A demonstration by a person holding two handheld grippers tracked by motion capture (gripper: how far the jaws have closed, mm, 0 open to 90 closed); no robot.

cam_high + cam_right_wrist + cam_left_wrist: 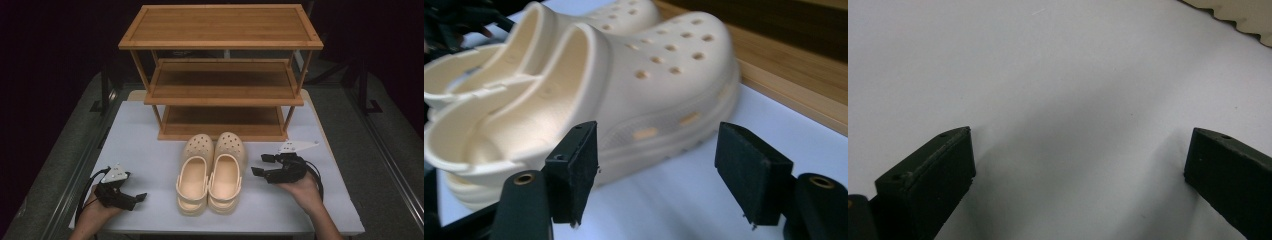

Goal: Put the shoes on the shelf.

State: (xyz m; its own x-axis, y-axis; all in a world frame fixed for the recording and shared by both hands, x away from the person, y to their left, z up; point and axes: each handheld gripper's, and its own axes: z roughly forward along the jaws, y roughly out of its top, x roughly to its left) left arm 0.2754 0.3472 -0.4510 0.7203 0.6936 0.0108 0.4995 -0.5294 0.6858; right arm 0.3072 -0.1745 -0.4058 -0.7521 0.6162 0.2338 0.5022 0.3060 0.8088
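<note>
The pair of clogs (211, 172) stands mid-table before the wooden rack (220, 75), toes toward the rack. The right gripper (261, 165) sits just beside the right clog (624, 95), jaws apart, holding nothing, aimed at its flank. The left gripper (139, 198) rests farther off, open and empty.

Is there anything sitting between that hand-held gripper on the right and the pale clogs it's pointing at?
Nothing visible. The right hand-held gripper has open jaws facing the nearer clog, with bare white table between them. In the right gripper view that clog's side lies just beyond the jaws, unobstructed.
</note>
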